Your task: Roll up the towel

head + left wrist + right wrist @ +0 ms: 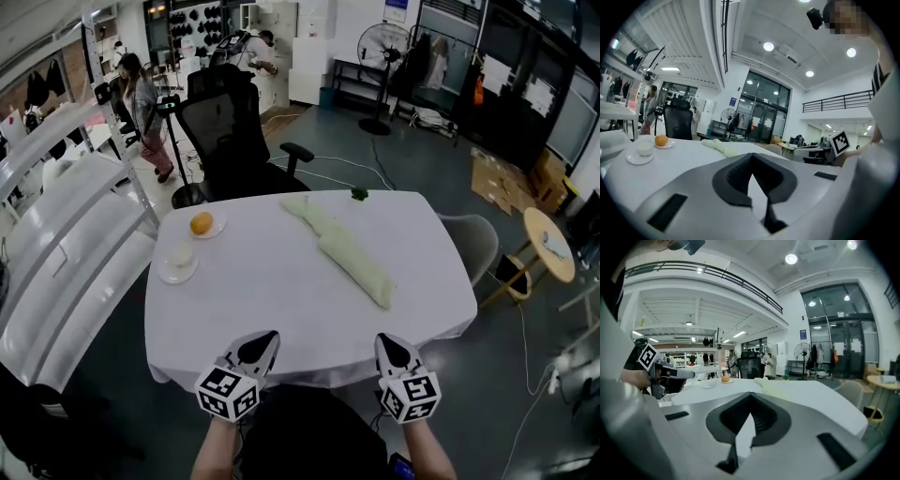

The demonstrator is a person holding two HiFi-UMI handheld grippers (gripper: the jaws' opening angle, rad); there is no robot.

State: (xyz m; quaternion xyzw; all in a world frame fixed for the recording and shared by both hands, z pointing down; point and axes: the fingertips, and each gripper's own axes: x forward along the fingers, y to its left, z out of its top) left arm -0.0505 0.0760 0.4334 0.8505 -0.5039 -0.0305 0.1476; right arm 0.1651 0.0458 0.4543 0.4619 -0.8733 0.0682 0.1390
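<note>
The pale green towel lies as a long, loosely rolled bundle running diagonally across the right half of the white table. It is also visible far ahead in the left gripper view and in the right gripper view. Both grippers hover at the table's near edge, well short of the towel. My left gripper is shut with nothing between its jaws. My right gripper is likewise shut and empty.
An orange on a saucer and a white cup on a saucer sit at the table's left side. A small green item lies at the far edge. A black office chair stands behind the table, a grey chair at its right.
</note>
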